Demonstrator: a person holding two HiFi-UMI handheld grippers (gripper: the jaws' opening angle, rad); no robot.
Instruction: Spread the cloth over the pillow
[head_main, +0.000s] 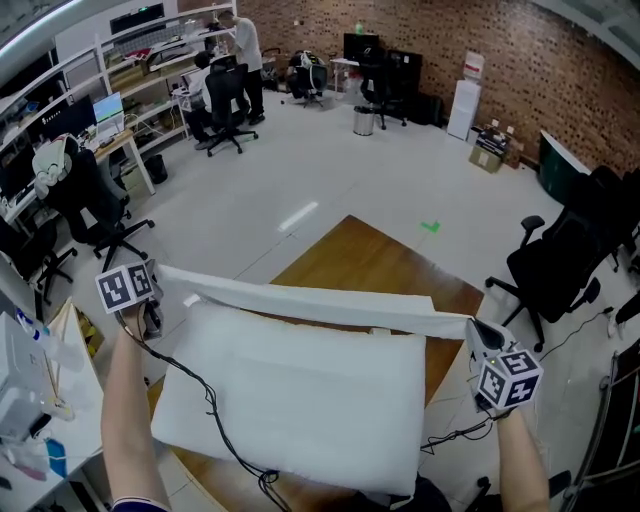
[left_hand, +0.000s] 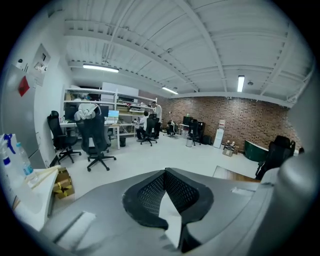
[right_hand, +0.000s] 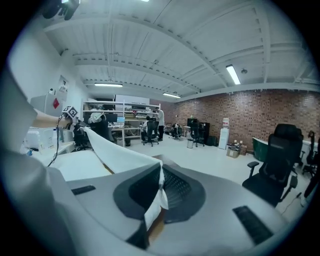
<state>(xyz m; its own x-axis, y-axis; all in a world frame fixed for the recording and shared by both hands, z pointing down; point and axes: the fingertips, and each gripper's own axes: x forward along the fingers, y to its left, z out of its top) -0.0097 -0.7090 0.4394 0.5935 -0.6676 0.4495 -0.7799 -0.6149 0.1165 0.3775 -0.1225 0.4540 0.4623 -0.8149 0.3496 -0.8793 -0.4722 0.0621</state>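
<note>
A: It is an open workshop with a red brick wall (head_main: 450, 40), a pale floor and black office chairs (head_main: 555, 265) standing about. In the middle is a wooden bench (head_main: 350, 255), and a plump white rectangular pillow (head_main: 300, 400) covers most of its near half.

B: And the long white fabric cloth (head_main: 320, 303)?

A: It is stretched taut in a narrow band above the pillow's far edge. The left gripper (left_hand: 166, 176) has its jaws pressed together on one end, near the bench's left corner. The right gripper (right_hand: 161, 172) pinches the other end, at the right edge.

B: So which step is this?

A: It looks like the laying-down. The cloth is held up and bunched, and most of the pillow is bare. The next move probably calls for lowering both ends evenly and drawing the cloth toward the near edge, keeping it tight so it opens flat rather than folding.

B: Is there any writing?

A: None can be read. The cubes on the grippers carry only black-and-white square markers, and the red sign on the wall in the left gripper view is too small to make out.
</note>
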